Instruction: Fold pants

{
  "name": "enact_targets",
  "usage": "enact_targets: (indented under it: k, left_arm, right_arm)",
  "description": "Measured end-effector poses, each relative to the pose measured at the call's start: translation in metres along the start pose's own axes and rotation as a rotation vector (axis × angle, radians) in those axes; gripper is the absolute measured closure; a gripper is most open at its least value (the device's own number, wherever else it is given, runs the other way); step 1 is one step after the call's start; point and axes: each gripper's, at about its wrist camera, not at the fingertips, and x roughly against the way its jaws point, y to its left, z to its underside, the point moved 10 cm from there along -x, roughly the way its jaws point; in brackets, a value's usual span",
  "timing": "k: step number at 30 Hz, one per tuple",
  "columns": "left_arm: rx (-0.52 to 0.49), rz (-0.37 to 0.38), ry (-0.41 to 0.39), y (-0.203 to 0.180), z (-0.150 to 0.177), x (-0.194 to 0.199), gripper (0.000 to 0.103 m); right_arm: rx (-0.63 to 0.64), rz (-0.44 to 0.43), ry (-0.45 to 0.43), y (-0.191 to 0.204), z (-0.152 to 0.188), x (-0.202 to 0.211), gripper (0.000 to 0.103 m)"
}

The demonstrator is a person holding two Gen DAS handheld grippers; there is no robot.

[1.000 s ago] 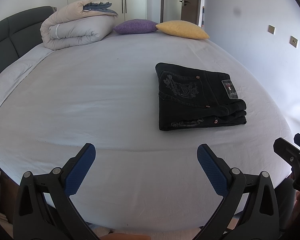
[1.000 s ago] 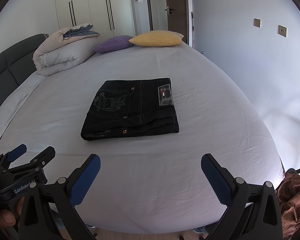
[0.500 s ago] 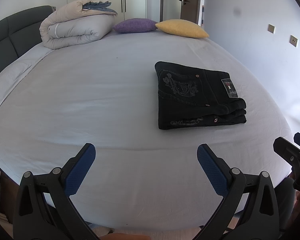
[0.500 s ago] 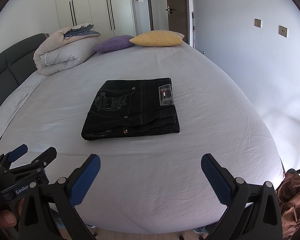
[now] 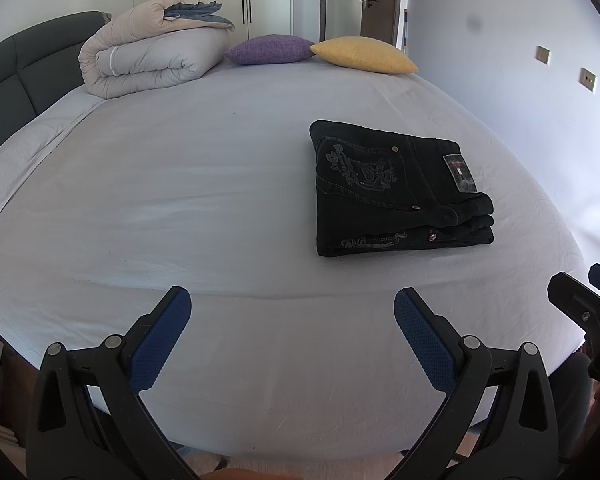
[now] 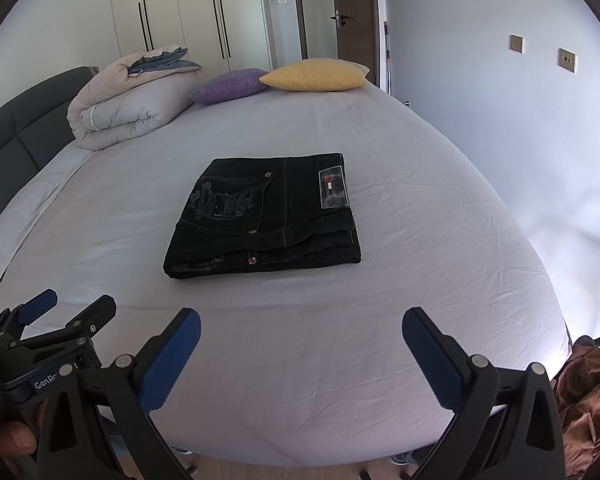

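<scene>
Both claws hang over the near edge of the bed, spread wide and holding nothing. Left claw [image 5: 292, 320] has its blue pads [image 5: 160, 340] far apart above bare sheet; right claw [image 6: 300, 340] is spread just as wide, and neither touches the cloth. Beyond them the black pants [image 6: 264, 216] lie folded into a flat, layered rectangle on the white bed [image 6: 420, 280], well apart from both claws, with the stitched back pocket and a small label facing up. Farther back, a rolled duvet [image 5: 148, 60] sits by the dark headboard [image 5: 16, 76], next to a purple cushion [image 5: 270, 49] and a yellow cushion [image 5: 364, 54] touching it.
</scene>
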Motion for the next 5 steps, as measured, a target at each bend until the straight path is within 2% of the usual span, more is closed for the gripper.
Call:
enact_targets:
  k: [5]
  left_arm:
    - [0.001,-0.001,-0.002,0.0019,0.001,0.0009,0.0]
  right_arm:
    - [-0.001,0.0,0.001,-0.0009,-0.0007,-0.0001,0.0]
